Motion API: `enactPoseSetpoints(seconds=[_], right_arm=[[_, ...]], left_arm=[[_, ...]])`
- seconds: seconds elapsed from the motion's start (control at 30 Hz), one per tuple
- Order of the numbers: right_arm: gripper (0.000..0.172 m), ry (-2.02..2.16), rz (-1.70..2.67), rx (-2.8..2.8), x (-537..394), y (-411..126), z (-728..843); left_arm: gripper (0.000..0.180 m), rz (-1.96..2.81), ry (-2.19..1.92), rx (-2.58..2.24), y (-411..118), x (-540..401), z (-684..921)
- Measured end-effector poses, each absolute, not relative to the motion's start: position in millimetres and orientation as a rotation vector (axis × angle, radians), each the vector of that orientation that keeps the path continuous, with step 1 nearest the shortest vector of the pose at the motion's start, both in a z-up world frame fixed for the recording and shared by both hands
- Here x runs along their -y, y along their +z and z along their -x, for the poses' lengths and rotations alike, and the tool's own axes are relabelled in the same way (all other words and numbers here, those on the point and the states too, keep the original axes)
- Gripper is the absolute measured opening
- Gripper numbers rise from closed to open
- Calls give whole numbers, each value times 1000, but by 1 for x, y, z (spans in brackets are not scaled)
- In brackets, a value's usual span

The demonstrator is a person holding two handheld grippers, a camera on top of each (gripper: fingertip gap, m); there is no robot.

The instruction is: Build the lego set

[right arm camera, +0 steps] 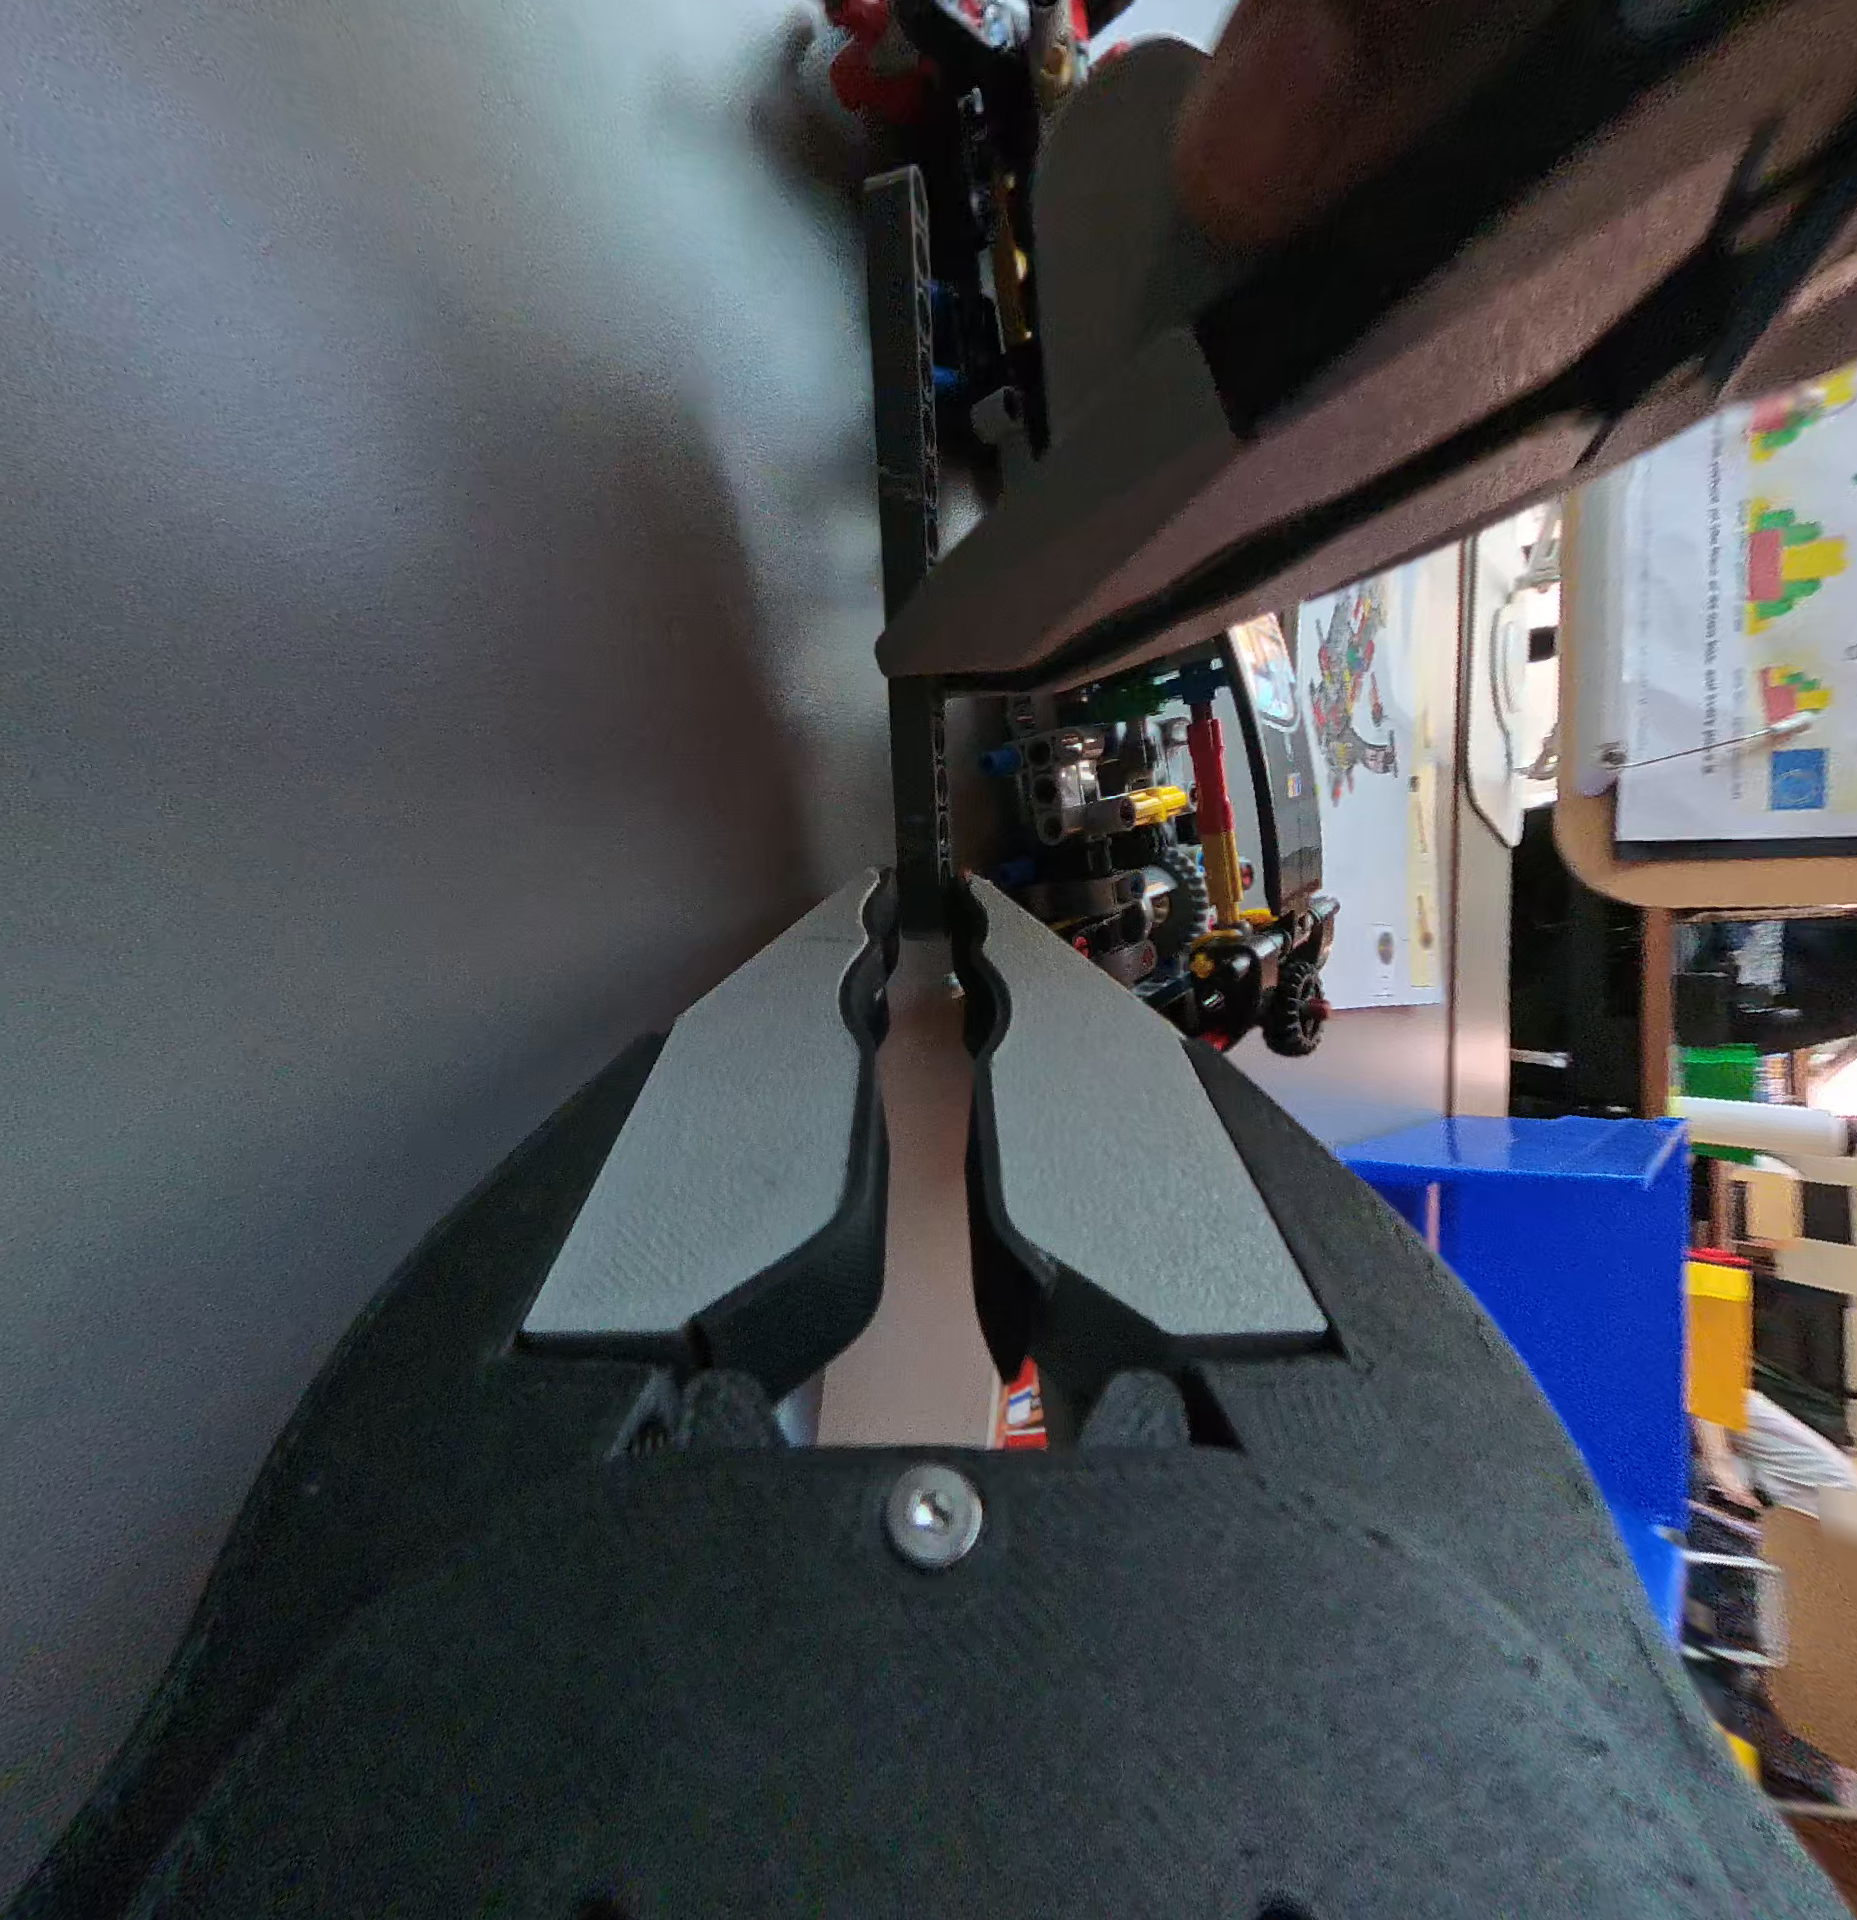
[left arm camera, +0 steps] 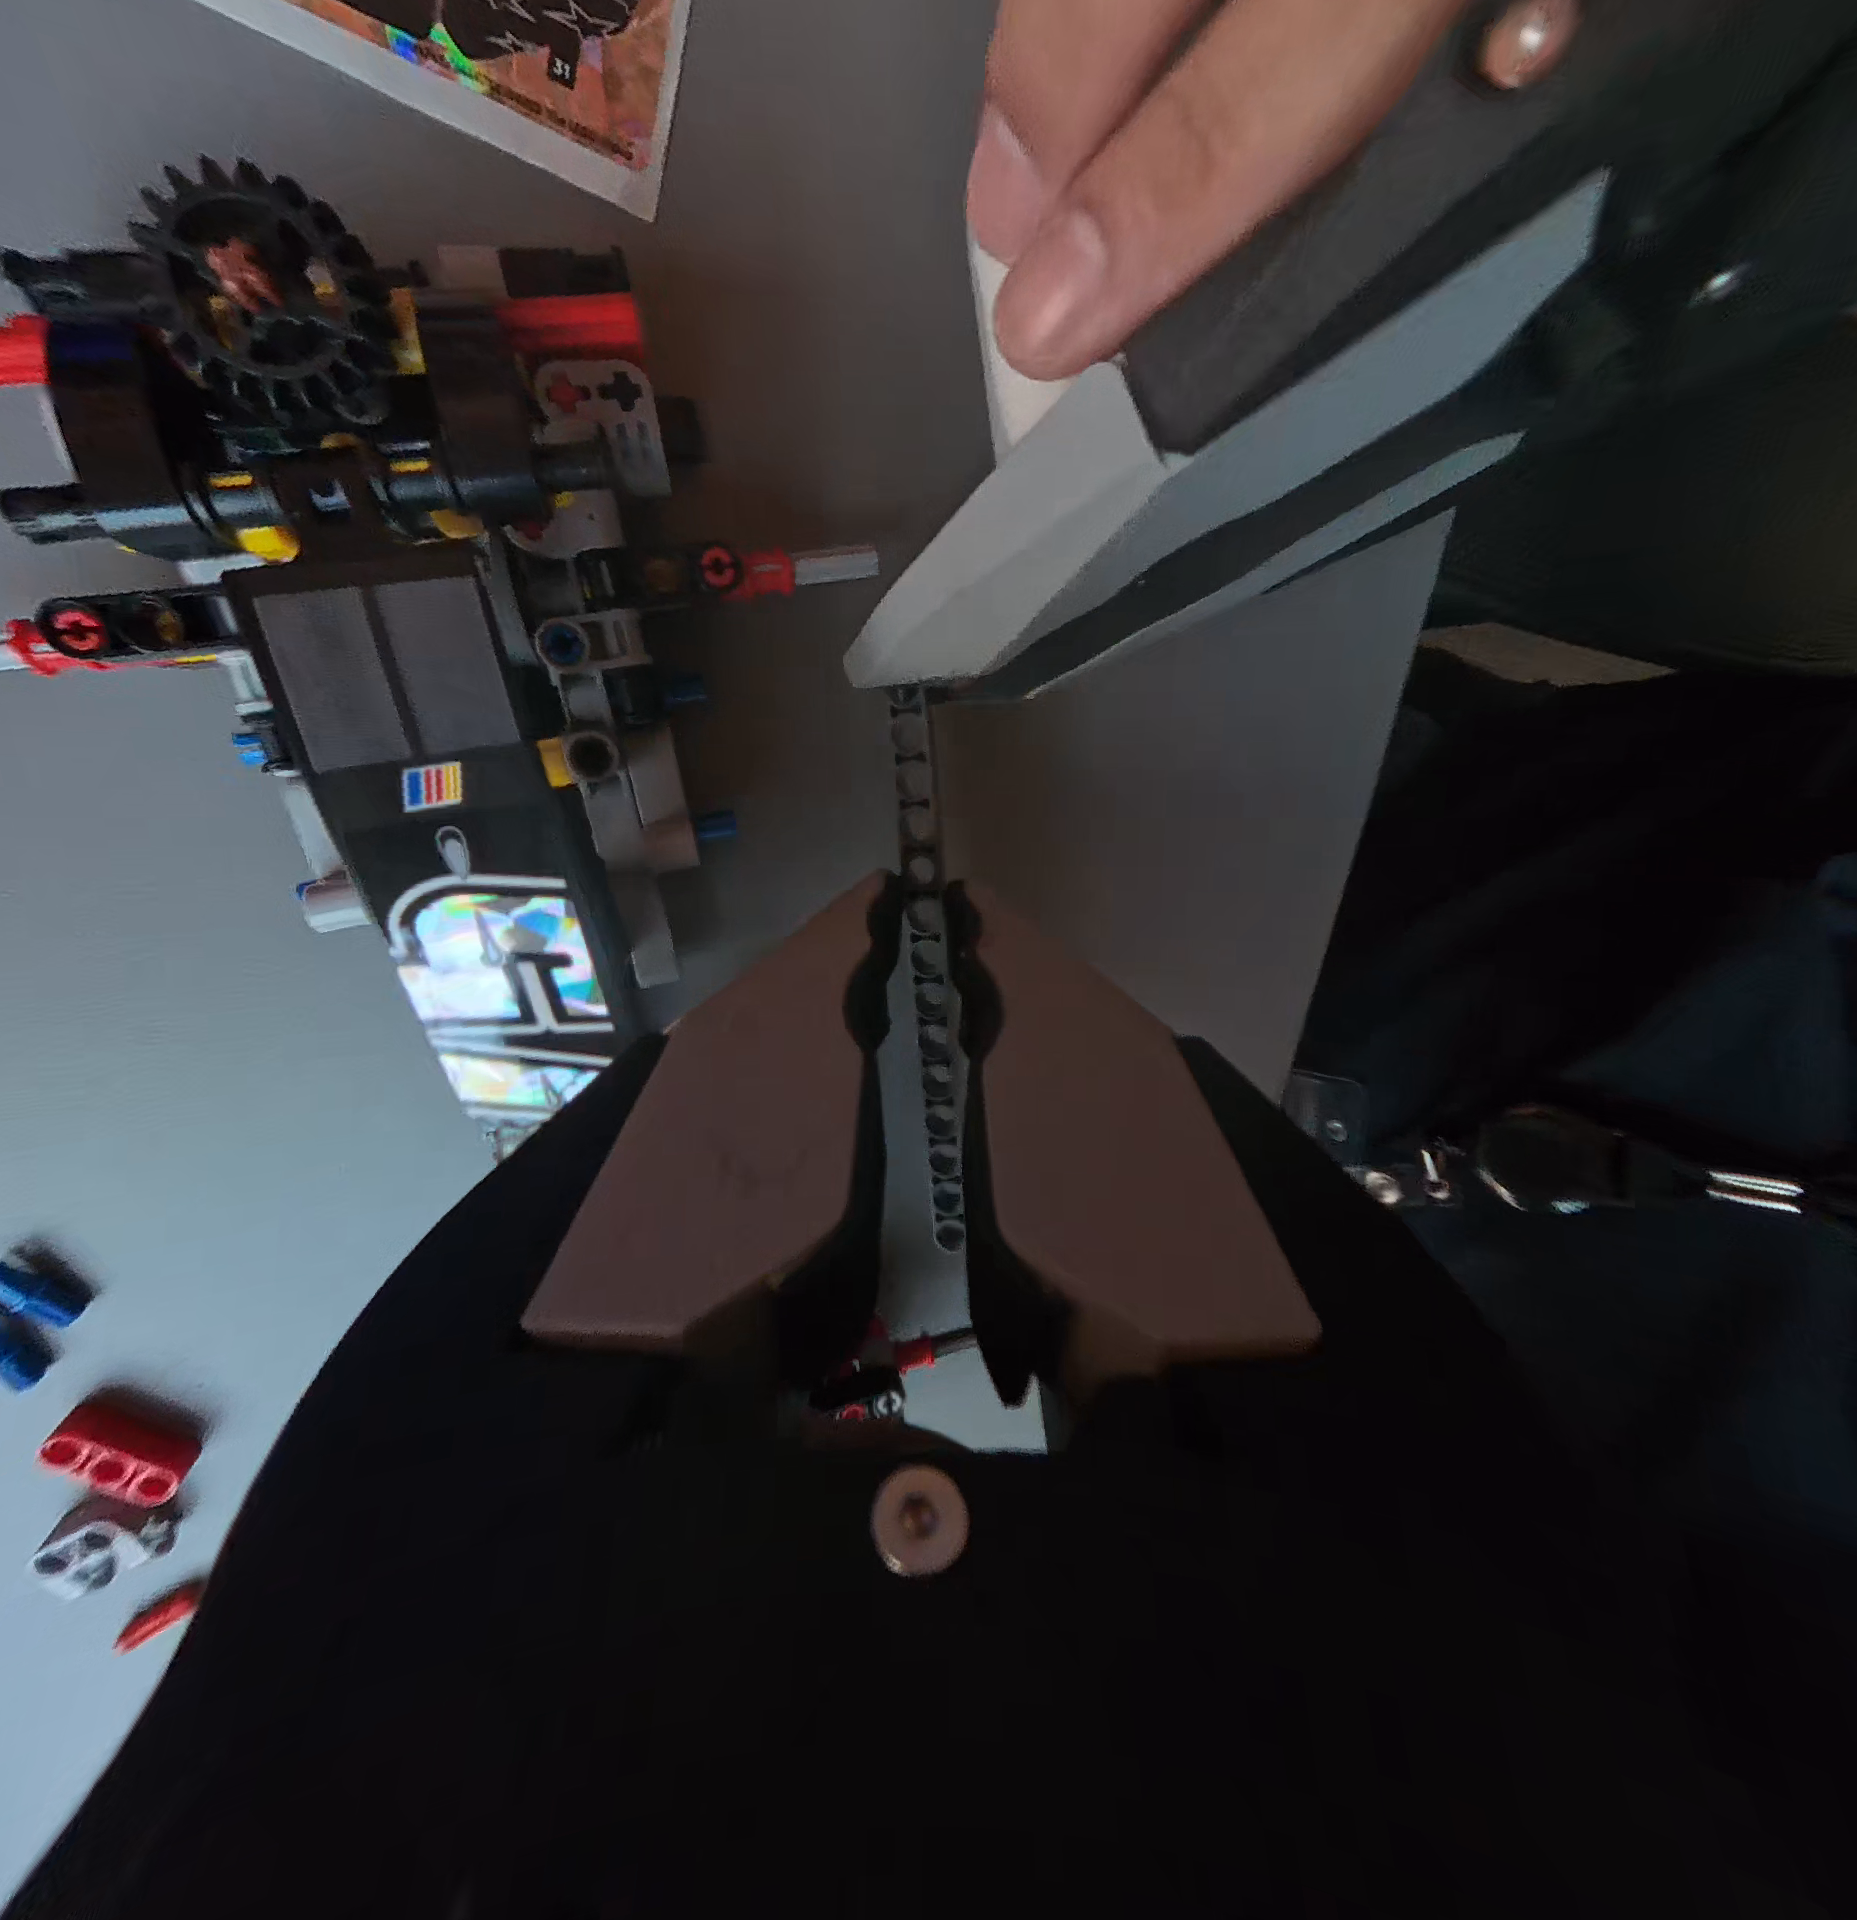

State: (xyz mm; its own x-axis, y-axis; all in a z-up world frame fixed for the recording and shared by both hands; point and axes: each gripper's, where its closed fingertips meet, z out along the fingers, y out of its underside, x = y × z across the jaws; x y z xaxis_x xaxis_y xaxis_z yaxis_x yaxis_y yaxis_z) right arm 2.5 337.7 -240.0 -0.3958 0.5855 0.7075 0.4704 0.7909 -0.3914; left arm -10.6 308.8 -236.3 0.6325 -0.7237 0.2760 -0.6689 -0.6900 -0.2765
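My left gripper (left arm camera: 922,894) is shut on a long black beam with a row of holes (left arm camera: 916,790); the beam runs back between its pads and juts forward past the tips. My right gripper (right arm camera: 924,894) is shut on one end of the same beam (right arm camera: 908,468), which stands up from its fingertips. In the left wrist view the right gripper (left arm camera: 903,675) comes in from the upper right and meets the beam's far end, with a person's hand (left arm camera: 1090,208) on it. In the right wrist view the left gripper (right arm camera: 1007,634) crosses the beam partway up.
A toy brick vehicle model (left arm camera: 384,520) with a black gear lies on the grey table (left arm camera: 124,987) to the left. Loose blue (left arm camera: 25,1320), red (left arm camera: 119,1449) and grey (left arm camera: 93,1553) pieces lie at lower left. A blue bin (right arm camera: 1526,1247) and printed sheets (right arm camera: 1755,623) show at right. Both grippers' tips are close together, under 4 cm apart.
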Motion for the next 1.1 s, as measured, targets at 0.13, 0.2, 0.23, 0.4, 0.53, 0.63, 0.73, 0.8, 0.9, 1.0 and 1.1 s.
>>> enactPoseSetpoints(seconds=[0.13, 0.2, 0.23, 0.4, 0.53, 0.63, 0.73, 0.8, 0.9, 1.0, 1.1], right_arm=[[7, 277, 872, 2094, -335, -234, -1], [7, 349, 890, 2127, -331, -230, 0], [7, 368, 901, 2139, -332, -229, 1], [6, 544, 1006, 2228, -331, -235, 1], [9, 645, 1019, 2192, -331, -230, 0], [12, 734, 967, 2035, -341, -198, -1], [15, 952, 990, 1887, -365, -167, -4], [24, 958, 1059, 1851, -390, -163, 2], [45, 997, 1148, 1873, -407, -166, 14], [53, 1031, 1187, 1951, -414, -177, 25], [55, 1114, 1186, 2048, -408, -187, 33]], left_arm=[[31, 2532, -224, -1162, -229, -308, 9], [19, 2404, 2, -1145, -226, -317, 14], [11, 2353, 85, -1152, -227, -320, 16], [6, 2294, 234, -1117, -235, -319, 17], [6, 2305, 206, -1008, -239, -318, 13], [5, 2359, 179, -961, -243, -318, 19], [5, 2398, 190, -943, -249, -318, 24], [5, 2394, 212, -930, -250, -320, 24], [6, 2404, 214, -939, -250, -321, 23], [6, 2450, 158, -932, -250, -321, 23], [6, 2508, 85, -920, -251, -320, 24]])
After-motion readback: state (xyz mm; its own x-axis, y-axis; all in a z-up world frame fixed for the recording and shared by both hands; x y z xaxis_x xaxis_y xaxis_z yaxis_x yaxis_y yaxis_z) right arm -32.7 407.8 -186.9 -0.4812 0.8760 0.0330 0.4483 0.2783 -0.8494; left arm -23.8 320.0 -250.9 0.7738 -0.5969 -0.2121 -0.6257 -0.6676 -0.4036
